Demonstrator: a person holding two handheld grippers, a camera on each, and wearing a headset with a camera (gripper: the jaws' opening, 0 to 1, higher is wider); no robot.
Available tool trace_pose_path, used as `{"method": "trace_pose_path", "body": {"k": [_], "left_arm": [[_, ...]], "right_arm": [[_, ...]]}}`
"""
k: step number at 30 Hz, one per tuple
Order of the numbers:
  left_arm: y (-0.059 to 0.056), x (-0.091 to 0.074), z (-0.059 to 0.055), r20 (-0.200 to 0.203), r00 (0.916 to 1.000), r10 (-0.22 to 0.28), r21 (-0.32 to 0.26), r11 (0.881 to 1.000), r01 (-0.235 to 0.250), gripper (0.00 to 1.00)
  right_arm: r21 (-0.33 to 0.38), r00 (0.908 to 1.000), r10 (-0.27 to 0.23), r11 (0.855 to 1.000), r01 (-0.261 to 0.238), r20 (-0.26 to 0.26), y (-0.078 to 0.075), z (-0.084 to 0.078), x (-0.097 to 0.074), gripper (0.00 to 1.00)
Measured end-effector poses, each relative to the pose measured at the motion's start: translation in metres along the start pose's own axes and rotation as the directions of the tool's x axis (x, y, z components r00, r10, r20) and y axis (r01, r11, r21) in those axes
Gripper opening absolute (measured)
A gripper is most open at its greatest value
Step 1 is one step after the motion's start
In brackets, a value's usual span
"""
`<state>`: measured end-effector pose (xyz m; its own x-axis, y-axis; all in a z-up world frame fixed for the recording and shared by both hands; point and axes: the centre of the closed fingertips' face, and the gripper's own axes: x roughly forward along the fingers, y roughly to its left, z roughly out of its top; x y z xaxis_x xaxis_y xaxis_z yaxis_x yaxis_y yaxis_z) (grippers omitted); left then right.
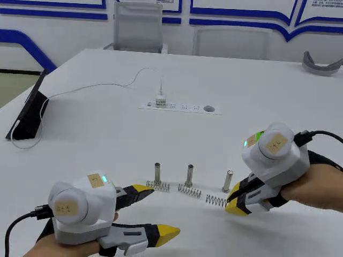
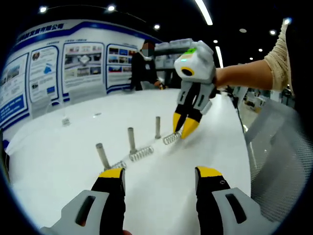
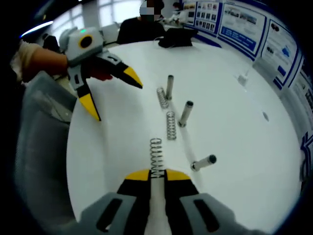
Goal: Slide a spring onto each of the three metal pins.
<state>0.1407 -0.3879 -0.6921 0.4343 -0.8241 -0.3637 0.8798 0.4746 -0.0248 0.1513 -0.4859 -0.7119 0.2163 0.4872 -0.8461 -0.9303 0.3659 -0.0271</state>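
Right gripper view: right gripper pinches coiled steel spring; grey metal pin at 2 o'clock. Left gripper agape, empty.

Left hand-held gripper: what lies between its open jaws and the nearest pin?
A spring lies flat on the table there, beside the pin's base; the left gripper view shows it.

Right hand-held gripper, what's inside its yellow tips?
One end of a spring is pinched in the right hand-held gripper. The tips cover that end; the rest sticks out.
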Motion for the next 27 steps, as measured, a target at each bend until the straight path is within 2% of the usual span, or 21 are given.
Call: {"method": "trace_pose_path", "body": {"k": [13,27], "left_arm": [[-0.015,0.023,0.01,-0.004,0.9976,-0.07,0.074,0.995,0.07,0.46],[-0.026,0.032,0.013,-0.01,0.9934,-0.114,0.139,0.984,0.114,0.34]], "right_arm": [[-0.085,0.9994,0.034,0.996,-0.033,0.01,0.018,0.022,0.002,0.12],[-0.178,0.9976,0.068,0.982,-0.069,-0.011,0.033,0.026,0.004,0.12]]}}
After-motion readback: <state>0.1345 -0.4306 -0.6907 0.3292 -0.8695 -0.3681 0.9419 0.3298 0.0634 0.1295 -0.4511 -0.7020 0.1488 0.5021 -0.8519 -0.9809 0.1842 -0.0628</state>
